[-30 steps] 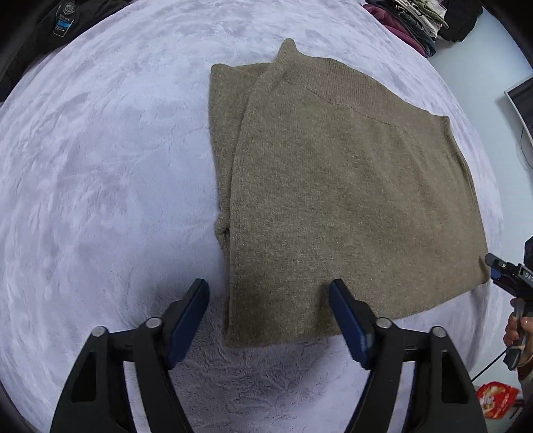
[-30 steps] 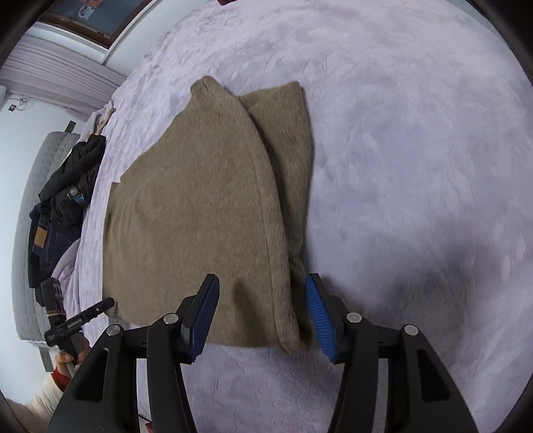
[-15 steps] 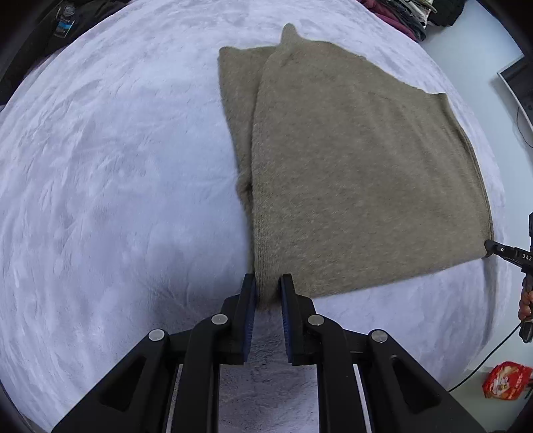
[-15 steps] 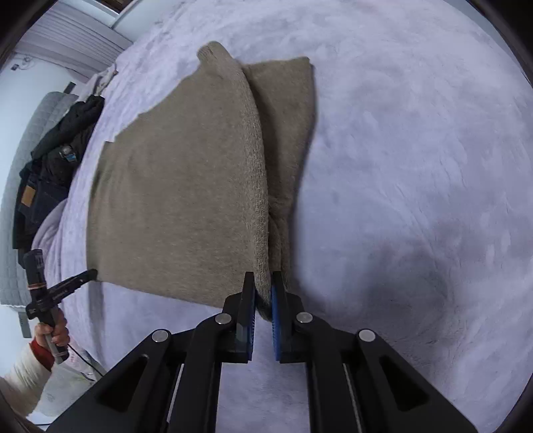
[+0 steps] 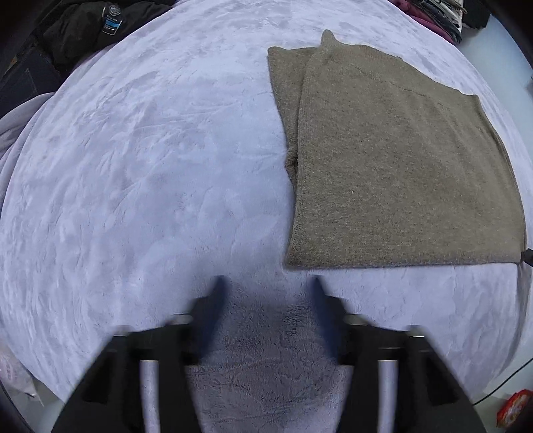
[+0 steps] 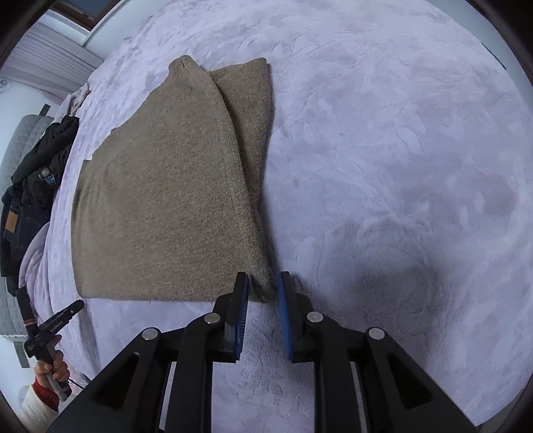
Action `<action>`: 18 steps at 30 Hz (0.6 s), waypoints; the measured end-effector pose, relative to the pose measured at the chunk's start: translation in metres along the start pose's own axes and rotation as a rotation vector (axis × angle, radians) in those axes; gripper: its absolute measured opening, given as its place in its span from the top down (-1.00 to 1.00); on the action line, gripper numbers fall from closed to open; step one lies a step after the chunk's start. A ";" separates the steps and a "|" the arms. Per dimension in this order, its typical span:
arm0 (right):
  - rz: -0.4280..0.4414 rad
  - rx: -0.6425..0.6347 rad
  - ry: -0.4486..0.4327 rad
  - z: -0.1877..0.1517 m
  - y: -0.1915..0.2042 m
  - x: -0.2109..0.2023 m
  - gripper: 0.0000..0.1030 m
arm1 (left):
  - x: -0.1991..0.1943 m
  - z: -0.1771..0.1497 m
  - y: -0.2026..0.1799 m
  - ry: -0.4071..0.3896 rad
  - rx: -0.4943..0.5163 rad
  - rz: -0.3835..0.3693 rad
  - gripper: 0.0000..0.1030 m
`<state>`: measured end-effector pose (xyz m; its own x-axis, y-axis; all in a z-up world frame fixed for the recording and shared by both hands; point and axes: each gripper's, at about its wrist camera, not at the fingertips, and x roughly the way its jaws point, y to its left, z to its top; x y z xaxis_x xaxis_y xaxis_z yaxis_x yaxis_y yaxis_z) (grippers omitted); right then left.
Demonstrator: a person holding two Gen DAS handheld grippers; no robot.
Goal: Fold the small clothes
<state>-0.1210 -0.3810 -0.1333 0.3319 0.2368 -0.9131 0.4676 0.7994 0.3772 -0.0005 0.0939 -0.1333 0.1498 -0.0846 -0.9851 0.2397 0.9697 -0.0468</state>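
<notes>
A brown knit sweater [image 5: 393, 160] lies flat and partly folded on a pale lilac plush blanket [image 5: 150, 173]. It also shows in the right wrist view [image 6: 166, 206]. My left gripper [image 5: 266, 289] is open and blurred, just short of the sweater's near hem and off its corner, holding nothing. My right gripper [image 6: 263, 283] is partly open, its blue pads either side of the sweater's near right corner [image 6: 263, 286], not clamped on it.
Dark clothes [image 5: 76, 33] are piled at the blanket's far left edge, also in the right wrist view [image 6: 30, 186]. More clothes [image 5: 443, 13] lie at the far right. A red packet [image 5: 514, 408] lies on the floor.
Both grippers were shut on the sweater's near corners half a second ago. Both have opened and let go. The left gripper has pulled back and to the left of the hem.
</notes>
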 end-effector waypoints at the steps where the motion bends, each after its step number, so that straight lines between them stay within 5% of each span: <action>1: -0.007 -0.008 -0.007 -0.001 0.004 -0.004 0.62 | -0.006 -0.002 0.001 -0.036 -0.014 0.003 -0.97; 5: -0.007 -0.040 -0.035 -0.007 0.023 -0.018 0.60 | -0.010 -0.006 0.008 -0.030 -0.030 -0.001 -0.97; 12: 0.092 -0.130 -0.007 -0.015 0.078 -0.009 0.08 | -0.010 -0.010 -0.006 -0.021 -0.054 0.023 -0.97; 18: 0.170 -0.214 0.063 -0.032 0.131 0.020 0.03 | -0.009 -0.010 -0.012 0.004 -0.064 0.014 -0.97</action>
<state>-0.0793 -0.2539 -0.1076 0.3359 0.4064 -0.8497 0.2239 0.8418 0.4912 -0.0138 0.0857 -0.1251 0.1491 -0.0706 -0.9863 0.1763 0.9834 -0.0437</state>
